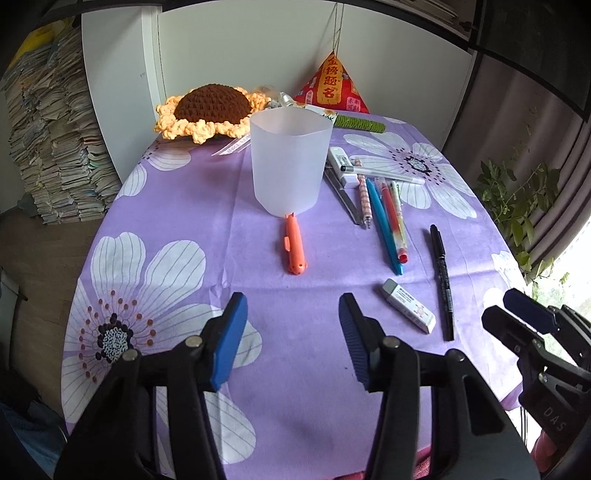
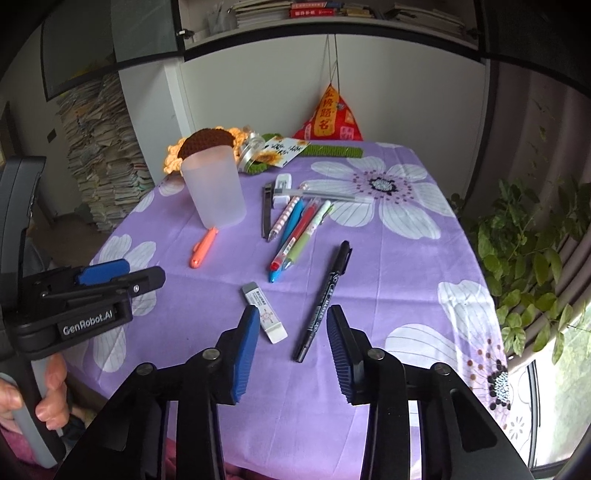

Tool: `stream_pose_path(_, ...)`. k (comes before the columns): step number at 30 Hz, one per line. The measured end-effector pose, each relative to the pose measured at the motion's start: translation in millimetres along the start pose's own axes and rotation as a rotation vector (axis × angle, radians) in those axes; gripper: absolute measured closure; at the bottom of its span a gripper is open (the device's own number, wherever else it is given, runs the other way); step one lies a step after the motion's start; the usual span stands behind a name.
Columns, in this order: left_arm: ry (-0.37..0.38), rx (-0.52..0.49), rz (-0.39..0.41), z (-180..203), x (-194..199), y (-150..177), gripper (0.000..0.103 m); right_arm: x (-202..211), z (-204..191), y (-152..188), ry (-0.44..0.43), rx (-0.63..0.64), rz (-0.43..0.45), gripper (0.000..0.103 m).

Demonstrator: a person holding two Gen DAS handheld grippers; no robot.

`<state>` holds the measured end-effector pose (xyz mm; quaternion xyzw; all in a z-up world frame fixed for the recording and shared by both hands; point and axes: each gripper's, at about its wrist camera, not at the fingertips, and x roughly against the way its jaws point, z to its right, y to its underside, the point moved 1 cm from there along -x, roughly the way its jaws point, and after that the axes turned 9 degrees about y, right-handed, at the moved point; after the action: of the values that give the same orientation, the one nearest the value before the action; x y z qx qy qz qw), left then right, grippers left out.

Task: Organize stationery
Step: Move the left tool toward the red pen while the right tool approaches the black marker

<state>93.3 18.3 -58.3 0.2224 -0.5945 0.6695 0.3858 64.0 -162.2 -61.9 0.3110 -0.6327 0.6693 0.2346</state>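
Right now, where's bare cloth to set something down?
Free: the near-left cloth, between the cup, the orange pen and the table's near edge. A smaller gap lies right of the black marker. Crowded: the pen cluster right of the cup, and the eraser beside the marker.

A table [image 2: 369, 295] under a purple flowered cloth stands against white walls [image 2: 406, 92]. A shelf [image 2: 332, 27] of books runs overhead. Paper stacks [image 1: 55, 147] rise at left; a leafy plant [image 2: 535, 251] and curtain [image 1: 535, 129] flank a bright window [image 2: 561, 387] at right.
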Motion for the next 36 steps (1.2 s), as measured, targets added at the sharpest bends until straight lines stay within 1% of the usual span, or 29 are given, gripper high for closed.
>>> stream_pose_path(5,0.019,0.012,-0.027,-5,-12,-9,0.068,-10,-7,-4,-0.029,0.026,-0.020,0.066)
stream_pose_path(9,0.019,0.017,-0.041,-8,-21,-15,0.068,-21,-13,-6,-0.055,0.050,-0.045,0.066)
stream_pose_path(14,0.030,0.029,-0.072,-12,-33,-21,0.068,-34,-17,-9,-0.066,0.058,-0.083,0.066)
stream_pose_path(23,0.057,0.033,-0.110,-15,-51,-29,0.070,-52,-26,-11,-0.105,0.112,-0.123,0.066)
stream_pose_path(27,0.068,0.029,-0.134,-15,-60,-30,0.075,-61,-24,-9,-0.115,0.111,-0.149,0.066)
stream_pose_path(31,0.066,0.036,-0.144,-16,-63,-32,0.076,-64,-21,-11,-0.119,0.102,-0.151,0.066)
stream_pose_path(36,0.079,0.018,-0.131,-9,-59,-37,0.077,-64,-8,-19,-0.090,0.057,-0.133,0.066)
